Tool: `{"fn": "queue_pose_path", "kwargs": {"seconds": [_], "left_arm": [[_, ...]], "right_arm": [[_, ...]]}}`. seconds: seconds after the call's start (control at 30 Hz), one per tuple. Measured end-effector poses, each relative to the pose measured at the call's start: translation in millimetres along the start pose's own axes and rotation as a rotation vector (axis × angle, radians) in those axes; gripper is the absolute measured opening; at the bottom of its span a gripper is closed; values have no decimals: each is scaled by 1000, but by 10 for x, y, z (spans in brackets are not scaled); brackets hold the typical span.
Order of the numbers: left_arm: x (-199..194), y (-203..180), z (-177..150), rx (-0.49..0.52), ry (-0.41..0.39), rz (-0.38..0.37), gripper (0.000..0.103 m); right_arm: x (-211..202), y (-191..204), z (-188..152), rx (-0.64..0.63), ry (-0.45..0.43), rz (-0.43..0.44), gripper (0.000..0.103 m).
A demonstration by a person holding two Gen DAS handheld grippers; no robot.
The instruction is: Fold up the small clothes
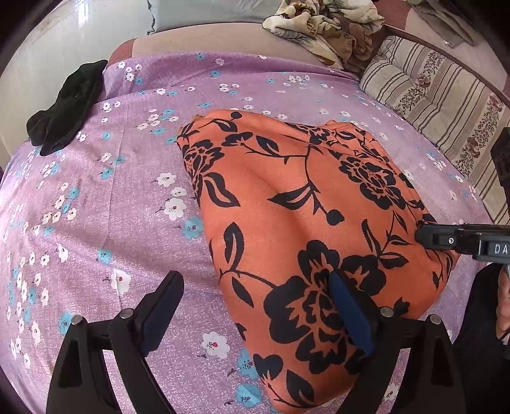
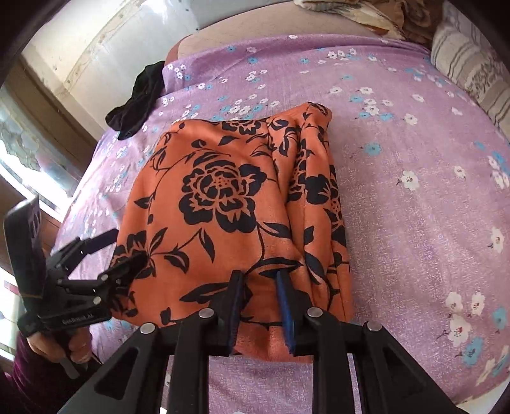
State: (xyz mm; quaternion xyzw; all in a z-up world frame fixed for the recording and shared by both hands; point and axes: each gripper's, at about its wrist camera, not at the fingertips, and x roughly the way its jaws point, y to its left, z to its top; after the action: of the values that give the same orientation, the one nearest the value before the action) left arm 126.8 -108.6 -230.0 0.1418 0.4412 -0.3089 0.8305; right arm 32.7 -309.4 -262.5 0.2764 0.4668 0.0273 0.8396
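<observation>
An orange garment with a black flower print [image 1: 287, 203] [image 2: 223, 216] lies folded into a thick block on the purple flowered bedsheet [image 1: 111, 191] [image 2: 414, 191]. My left gripper [image 1: 255, 302] is open wide at the block's near left corner. One of its fingers [image 1: 347, 312] is over the cloth and the other is over the sheet. From the right wrist view it shows as the left gripper [image 2: 118, 251], gripped by a hand. My right gripper [image 2: 261, 305] stands over the garment's near edge with a narrow gap. Flat cloth shows between the pads, unpinched.
A black garment [image 1: 67, 108] [image 2: 137, 105] lies crumpled at the sheet's far left edge. A striped pillow [image 1: 440, 105] [image 2: 471, 63] borders the right side. A rumpled floral blanket [image 1: 325, 25] sits at the back. A wall and window are on the left.
</observation>
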Motion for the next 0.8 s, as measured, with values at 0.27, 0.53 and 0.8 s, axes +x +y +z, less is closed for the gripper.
{"fn": "queue_pose_path", "kwargs": {"seconds": [0.27,0.53,0.8], "left_arm": [[14,15,-1,-15,5,7,97],[-74,269,115,-147,81,-67,100],[-145,382,318,-221,-19,69,100]], "right_arm": [[59,-144,14,78,1,61,24],[54,-134,-18,82,-19,66,24],[62,-107,10,76,-21,54,24]]}}
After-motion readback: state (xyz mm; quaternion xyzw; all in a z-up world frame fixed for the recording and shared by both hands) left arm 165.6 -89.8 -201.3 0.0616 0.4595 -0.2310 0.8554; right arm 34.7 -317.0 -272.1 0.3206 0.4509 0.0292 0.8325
